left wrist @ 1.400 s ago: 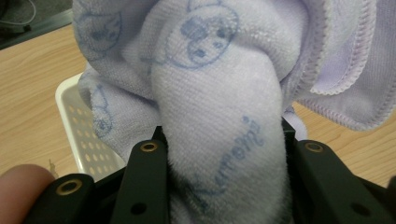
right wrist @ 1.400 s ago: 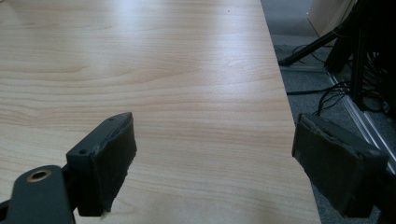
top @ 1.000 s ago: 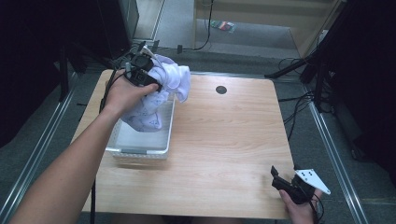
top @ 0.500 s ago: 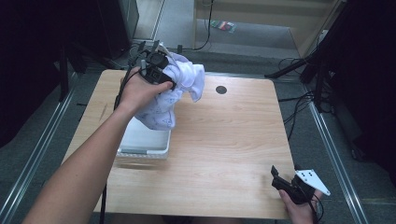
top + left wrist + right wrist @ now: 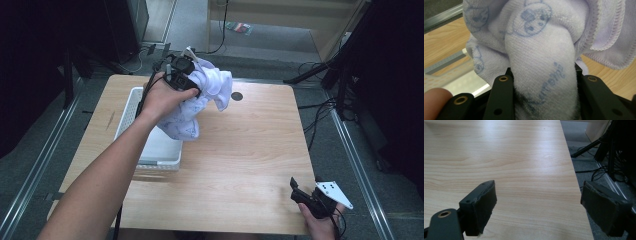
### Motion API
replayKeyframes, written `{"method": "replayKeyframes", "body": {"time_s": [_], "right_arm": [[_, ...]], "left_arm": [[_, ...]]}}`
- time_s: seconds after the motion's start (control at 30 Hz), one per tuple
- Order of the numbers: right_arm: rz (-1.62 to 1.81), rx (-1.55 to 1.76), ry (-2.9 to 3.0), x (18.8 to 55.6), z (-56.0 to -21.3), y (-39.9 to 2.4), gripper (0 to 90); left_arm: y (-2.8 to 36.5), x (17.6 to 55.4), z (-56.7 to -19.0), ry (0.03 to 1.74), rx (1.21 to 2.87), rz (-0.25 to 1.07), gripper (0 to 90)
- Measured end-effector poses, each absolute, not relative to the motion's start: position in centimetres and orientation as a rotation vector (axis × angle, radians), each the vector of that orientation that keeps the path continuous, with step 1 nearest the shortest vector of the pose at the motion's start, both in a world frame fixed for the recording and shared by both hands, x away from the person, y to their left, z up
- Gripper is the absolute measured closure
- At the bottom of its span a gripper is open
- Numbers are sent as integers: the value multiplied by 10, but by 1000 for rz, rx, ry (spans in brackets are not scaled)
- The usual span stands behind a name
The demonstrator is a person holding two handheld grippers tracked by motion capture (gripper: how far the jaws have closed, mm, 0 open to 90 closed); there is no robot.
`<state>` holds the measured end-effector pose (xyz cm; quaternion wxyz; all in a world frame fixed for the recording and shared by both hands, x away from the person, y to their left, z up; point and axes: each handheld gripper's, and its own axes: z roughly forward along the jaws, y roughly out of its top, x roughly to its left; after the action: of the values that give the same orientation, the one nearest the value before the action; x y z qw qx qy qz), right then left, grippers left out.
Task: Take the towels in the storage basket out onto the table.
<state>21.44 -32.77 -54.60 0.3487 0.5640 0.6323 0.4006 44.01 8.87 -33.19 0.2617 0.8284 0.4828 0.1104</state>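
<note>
A white towel (image 5: 200, 102) with pale blue cartoon prints hangs bunched in the air over the right rim of a white basket (image 5: 131, 102). My left gripper (image 5: 192, 85) is shut on it near the table's far edge. In the left gripper view the towel (image 5: 544, 60) bulges thickly between the two black jaws and drapes over them. My right gripper (image 5: 298, 192) rests at the table's near right corner, with the person's hand around it. In the right gripper view my right gripper (image 5: 539, 207) stands open, with bare wood between its pads (image 5: 486, 202).
The wooden table (image 5: 250, 150) has a round cable hole (image 5: 236, 96) near its far edge. The basket's pale bottom (image 5: 162, 147) shows beside the forearm. Dark stands and cables (image 5: 325, 110) sit on the floor to the right of the table.
My left gripper has carried the towel to the right and slightly up, from above the basket to past its right rim. The right gripper has stayed where it was.
</note>
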Motion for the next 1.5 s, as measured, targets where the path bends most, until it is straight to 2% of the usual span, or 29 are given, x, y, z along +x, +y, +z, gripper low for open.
{"method": "replayKeyframes", "body": {"time_s": [0.97, 1.5], "right_arm": [[1045, 1418, 1634, 212, -546, -326, 137], [1042, 1417, 1642, 212, -546, -325, 141]], "left_arm": [[34, 446, -364, 1265, 2283, 212, 627], [13, 450, -407, 1277, 2293, 128, 623]]}}
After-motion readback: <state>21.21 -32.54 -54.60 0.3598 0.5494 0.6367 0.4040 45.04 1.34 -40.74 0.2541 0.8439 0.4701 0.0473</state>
